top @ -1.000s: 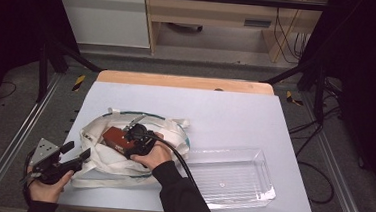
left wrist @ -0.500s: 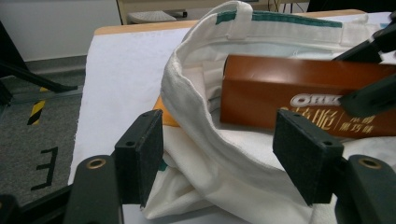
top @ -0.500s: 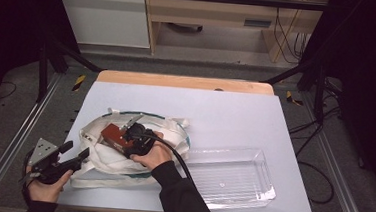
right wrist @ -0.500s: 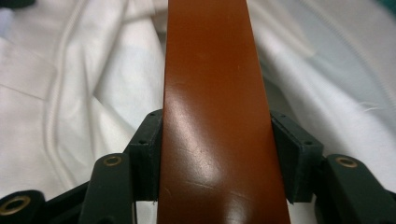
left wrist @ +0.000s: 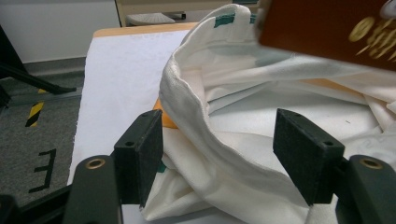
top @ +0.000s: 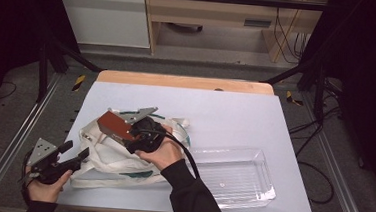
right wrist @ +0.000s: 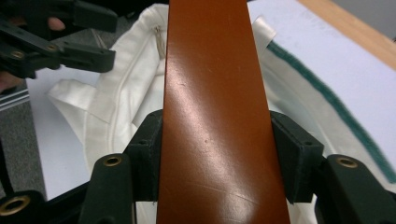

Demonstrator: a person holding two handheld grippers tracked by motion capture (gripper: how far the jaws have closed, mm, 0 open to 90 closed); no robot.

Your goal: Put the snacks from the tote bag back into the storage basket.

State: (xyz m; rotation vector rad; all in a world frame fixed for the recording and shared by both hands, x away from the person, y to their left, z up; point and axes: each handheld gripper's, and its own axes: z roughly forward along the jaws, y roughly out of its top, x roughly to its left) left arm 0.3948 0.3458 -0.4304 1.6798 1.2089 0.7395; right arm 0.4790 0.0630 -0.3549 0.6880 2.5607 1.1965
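Since the earlier frames the right gripper (top: 124, 131) has lifted the brown box (top: 116, 125) higher and carried it toward the left edge of the table (top: 235, 114), so more of its reddish-brown face now shows above the white cloth bag (top: 107, 158). Seen in the right gripper view, the two black jaws press against both long sides of the brown box (right wrist: 212, 116), clamped firmly on it, with the bag's open mouth and green-trimmed rim lying beneath. The left gripper (top: 72, 159) sits at the bag's left end near the table's front-left corner; in the left gripper view its jaws stand apart on either side of the bag's raised hem (left wrist: 196, 116), not pressing the cloth, and the box hangs above the opening at the upper right. The bag lies flat on the front-left part of the table, its handles spread toward the middle. A clear plastic tray (top: 252, 158) rests just beside the bag at the front-right.
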